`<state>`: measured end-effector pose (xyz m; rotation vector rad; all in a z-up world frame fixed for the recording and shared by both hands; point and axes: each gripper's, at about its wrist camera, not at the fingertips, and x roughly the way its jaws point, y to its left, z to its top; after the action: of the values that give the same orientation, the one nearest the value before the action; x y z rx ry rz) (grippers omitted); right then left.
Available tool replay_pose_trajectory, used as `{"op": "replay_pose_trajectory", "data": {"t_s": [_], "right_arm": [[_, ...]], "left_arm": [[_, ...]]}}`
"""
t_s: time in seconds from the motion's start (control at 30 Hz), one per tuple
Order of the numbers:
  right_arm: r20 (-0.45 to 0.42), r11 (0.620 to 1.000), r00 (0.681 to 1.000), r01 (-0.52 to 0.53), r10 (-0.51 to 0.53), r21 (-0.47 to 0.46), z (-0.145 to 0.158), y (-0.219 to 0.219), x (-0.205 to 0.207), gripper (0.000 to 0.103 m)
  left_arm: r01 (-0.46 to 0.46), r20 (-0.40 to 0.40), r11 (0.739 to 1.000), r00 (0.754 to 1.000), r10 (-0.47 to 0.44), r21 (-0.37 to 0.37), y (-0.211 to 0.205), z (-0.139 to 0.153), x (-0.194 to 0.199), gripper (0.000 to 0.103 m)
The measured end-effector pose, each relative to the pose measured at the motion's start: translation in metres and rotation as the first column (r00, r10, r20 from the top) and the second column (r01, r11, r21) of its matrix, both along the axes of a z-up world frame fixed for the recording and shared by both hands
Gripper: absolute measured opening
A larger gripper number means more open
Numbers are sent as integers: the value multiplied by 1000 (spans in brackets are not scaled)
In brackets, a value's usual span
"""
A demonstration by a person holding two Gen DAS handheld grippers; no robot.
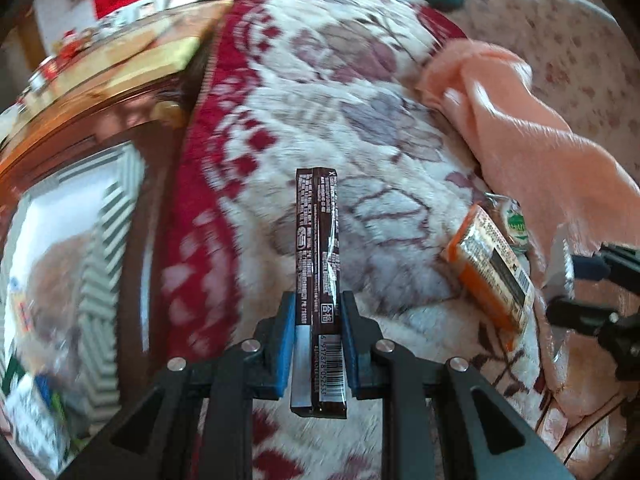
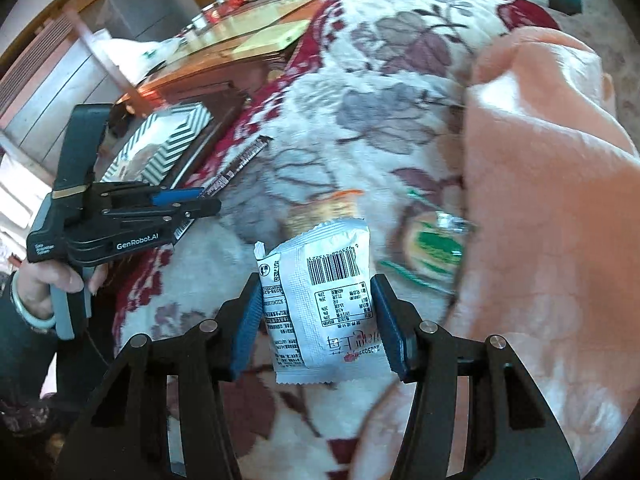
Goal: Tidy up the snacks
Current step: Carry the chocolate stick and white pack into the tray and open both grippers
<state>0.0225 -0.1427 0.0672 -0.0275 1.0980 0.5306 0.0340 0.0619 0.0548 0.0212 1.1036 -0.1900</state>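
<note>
Left tool (image 1: 318,332) pinches a long brown snack stick (image 1: 317,248) near its barcode end, centre of frame, held over the floral blanket (image 1: 340,100). Right tool (image 2: 316,316) grips a white snack packet (image 2: 320,300) by both side edges, lower centre. An orange snack box (image 1: 490,270) lies on the blanket at right, beside the peach cloth (image 1: 540,152). A green-labelled packet (image 2: 434,250) is blurred.

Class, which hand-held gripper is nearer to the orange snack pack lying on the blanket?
Right. The right hand-held gripper, holding a white packet, sits just beside the orange pack; the left hand-held gripper, gripping a brown bar, is farther off.
</note>
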Motion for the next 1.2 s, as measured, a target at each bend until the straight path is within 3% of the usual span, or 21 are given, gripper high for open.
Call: {"op": "replay_pose_trajectory", "data": {"t_s": [0.47,1.2], "right_arm": [[22,987,986,-162,163,-7,10,95,-8,53],[48,942,941,-332,334,-49,26,204,-5,53]], "left_arm": [[-199,135,979,972,192,44,61,33,-51,23],[-389,179,921,909,377,34,145,43,-81,23]]}}
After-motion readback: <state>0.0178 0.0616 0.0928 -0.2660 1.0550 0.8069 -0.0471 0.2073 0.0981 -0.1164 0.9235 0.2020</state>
